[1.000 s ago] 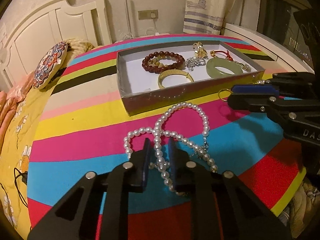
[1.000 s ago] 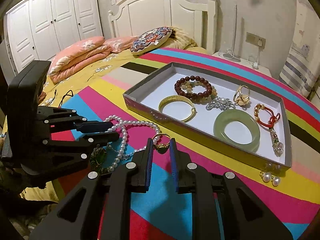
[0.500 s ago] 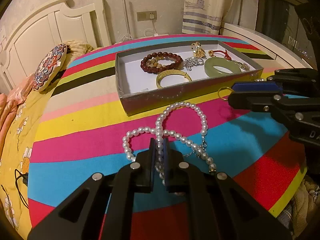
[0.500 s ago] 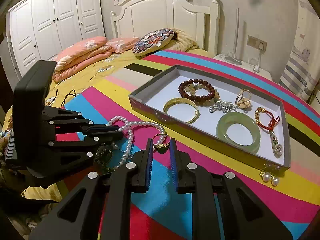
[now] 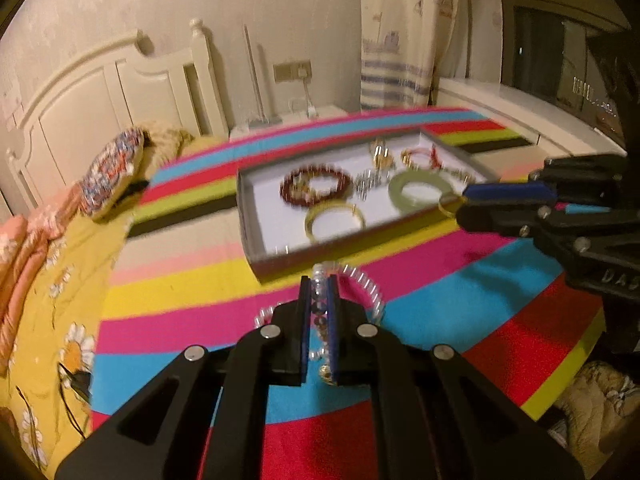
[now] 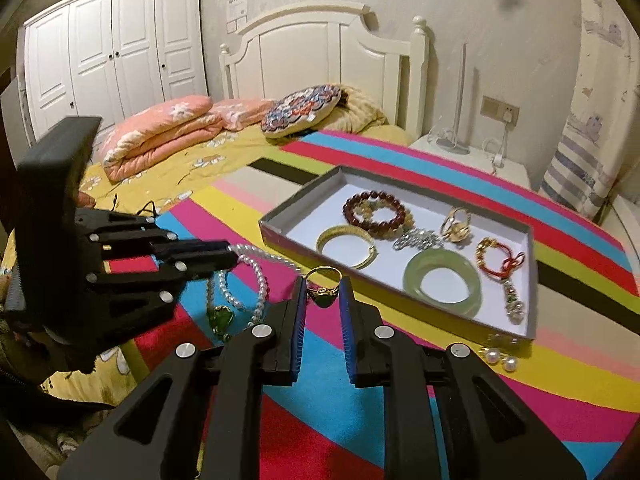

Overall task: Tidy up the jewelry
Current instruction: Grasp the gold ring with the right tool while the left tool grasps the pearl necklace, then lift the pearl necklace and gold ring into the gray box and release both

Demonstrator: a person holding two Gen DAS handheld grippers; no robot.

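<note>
My left gripper point(image 5: 319, 282) is shut on the white pearl necklace point(image 5: 362, 280) and holds it above the striped blanket. In the right wrist view the necklace point(image 6: 256, 276) hangs from that gripper point(image 6: 228, 254) with its green pendant point(image 6: 220, 320) dangling. My right gripper point(image 6: 323, 285) is shut on a gold ring with a green stone point(image 6: 323, 296), just in front of the grey tray point(image 6: 280, 236). The tray point(image 5: 250, 216) holds a red bead bracelet point(image 6: 376, 210), a gold bangle point(image 6: 346, 246), a jade bangle point(image 6: 442, 282) and a red cord charm point(image 6: 500, 260).
Two loose pearl earrings point(image 6: 498, 358) lie on the blanket by the tray's near right corner. A round patterned cushion point(image 6: 302, 110) and pink pillows point(image 6: 160, 136) lie towards the white headboard point(image 6: 320, 56). A nightstand point(image 6: 468, 156) stands at the right.
My left gripper has shut on the pearl necklace and lifted it off the blanket towards the tray. My right gripper has risen a little with the ring.
</note>
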